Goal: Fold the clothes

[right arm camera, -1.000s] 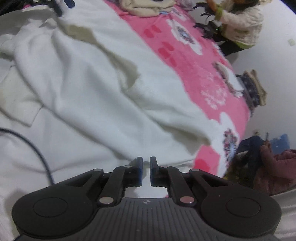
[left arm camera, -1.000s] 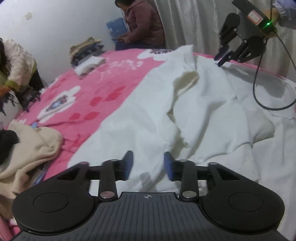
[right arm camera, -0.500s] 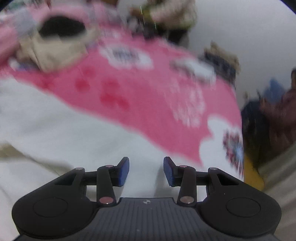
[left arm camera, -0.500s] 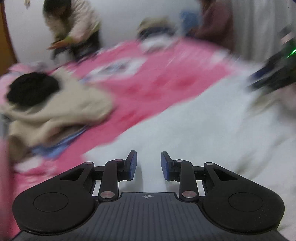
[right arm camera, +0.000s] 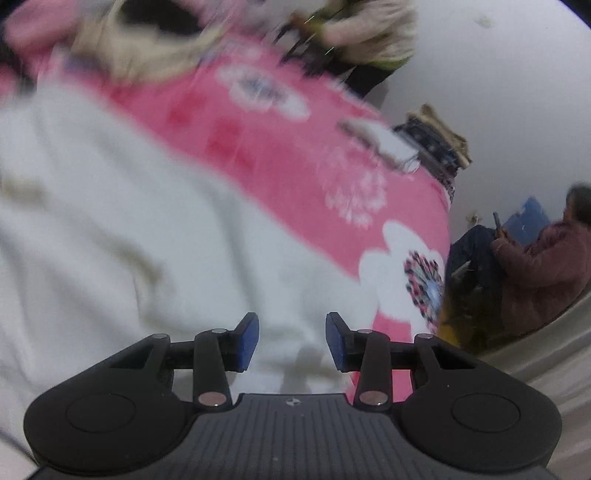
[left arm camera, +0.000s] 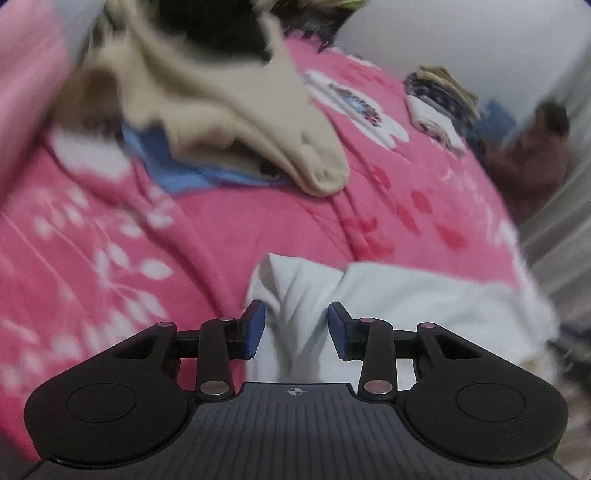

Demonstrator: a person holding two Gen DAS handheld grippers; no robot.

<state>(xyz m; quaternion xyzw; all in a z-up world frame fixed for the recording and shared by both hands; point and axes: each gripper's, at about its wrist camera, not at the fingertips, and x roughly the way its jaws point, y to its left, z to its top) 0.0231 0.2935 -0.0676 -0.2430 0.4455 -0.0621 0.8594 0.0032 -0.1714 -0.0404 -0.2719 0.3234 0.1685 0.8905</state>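
Note:
A white garment [left arm camera: 406,302] lies spread on the pink flowered bedspread [left arm camera: 110,240]. In the left wrist view its corner forms a raised fold that stands between the blue pads of my left gripper [left arm camera: 295,325]; the jaws are opening and a gap shows on both sides of the fold. In the right wrist view the same white garment [right arm camera: 110,240] fills the left and middle, blurred. My right gripper [right arm camera: 291,339] hovers over its edge beside the bedspread [right arm camera: 277,147], open, with cloth below the pads and nothing pinched.
A beige garment [left arm camera: 229,110] over blue cloth [left arm camera: 177,173] is heaped at the far left of the bed. A stack of folded clothes [left arm camera: 439,96] sits at the far edge. One person [right arm camera: 546,269] sits beside the bed; another [right arm camera: 369,33] bends over it.
The left gripper has swung away from the garment's middle to its corner by the pink spread. The right gripper's jaws went from nearly shut to wide apart, and its view rolled.

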